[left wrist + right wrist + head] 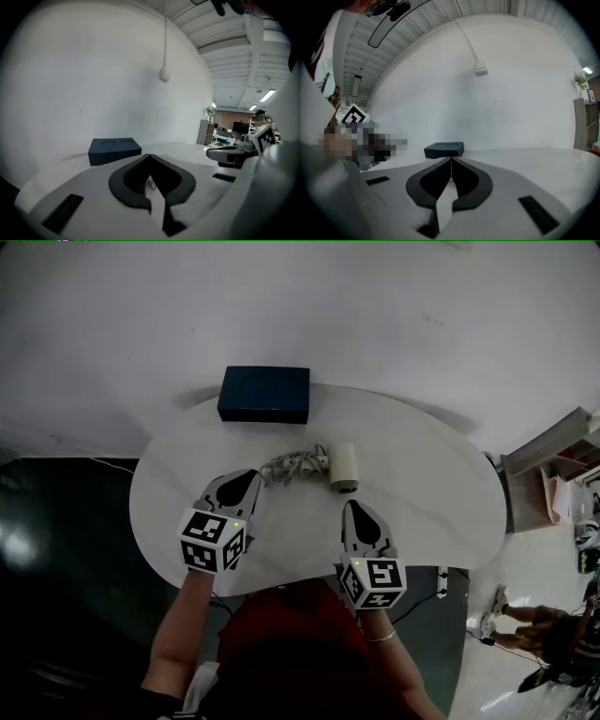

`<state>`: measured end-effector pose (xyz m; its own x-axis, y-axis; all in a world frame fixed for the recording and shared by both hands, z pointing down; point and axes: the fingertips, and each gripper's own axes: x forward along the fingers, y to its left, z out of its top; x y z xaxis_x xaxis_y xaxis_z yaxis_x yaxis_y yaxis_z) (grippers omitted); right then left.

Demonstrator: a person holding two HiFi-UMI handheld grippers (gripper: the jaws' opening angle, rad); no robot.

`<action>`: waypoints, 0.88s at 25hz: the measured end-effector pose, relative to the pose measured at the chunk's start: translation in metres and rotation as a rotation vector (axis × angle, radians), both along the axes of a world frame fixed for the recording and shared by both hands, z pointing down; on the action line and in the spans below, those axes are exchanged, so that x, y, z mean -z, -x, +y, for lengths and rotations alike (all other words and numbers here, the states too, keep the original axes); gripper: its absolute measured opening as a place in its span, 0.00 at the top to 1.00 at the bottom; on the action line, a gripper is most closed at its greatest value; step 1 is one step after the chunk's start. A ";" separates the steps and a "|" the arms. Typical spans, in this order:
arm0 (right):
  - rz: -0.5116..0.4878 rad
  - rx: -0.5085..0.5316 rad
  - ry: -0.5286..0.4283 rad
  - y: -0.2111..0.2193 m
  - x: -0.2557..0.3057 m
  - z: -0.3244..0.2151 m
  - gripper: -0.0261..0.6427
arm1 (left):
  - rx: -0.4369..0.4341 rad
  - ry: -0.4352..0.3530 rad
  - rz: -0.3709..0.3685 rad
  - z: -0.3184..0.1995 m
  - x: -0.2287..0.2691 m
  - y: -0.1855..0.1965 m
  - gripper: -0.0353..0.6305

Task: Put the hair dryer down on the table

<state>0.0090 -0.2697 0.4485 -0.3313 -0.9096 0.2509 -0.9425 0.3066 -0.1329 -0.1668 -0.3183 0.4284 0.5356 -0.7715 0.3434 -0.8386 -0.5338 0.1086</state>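
Here the hair dryer [344, 465] lies on the round white counter [422, 474], near its middle, with its pale cord [292, 465] bunched in a loose heap just to its left. Neither tool holds it. The left tool [249, 476] rests low over the counter's near half. In the left gripper view [150, 156] its dark jaws are pressed together at the tips with nothing between them. Its tip is just beside the near end of the cord, and contact cannot be judged from the head view. The right tool [355, 508] sits nearer the front edge, apart from the dryer and on the person's side of it. In the right gripper view [451, 160] its jaws also meet along a thin line and are empty. A dark blue box [265, 394] stands at the counter's far edge against the white wall [375, 306], well behind the dryer. It shows ahead of both closed tools in their own views [114, 150] [444, 149]
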 end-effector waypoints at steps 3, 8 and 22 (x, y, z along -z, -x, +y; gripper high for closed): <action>0.005 0.006 -0.004 0.007 0.002 0.005 0.94 | 0.031 0.008 0.006 0.011 -0.004 0.010 0.91; 0.010 0.026 -0.009 0.022 0.005 0.014 0.94 | 0.085 0.022 0.012 0.032 -0.011 0.024 0.91; 0.008 0.092 -0.002 0.051 0.006 0.025 0.94 | 0.156 -0.023 0.039 0.050 -0.011 0.043 0.91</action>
<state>-0.0423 -0.2445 0.4427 -0.4110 -0.8760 0.2525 -0.9116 0.3918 -0.1248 -0.2095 -0.2686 0.4390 0.4217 -0.8536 0.3059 -0.9067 -0.4005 0.1322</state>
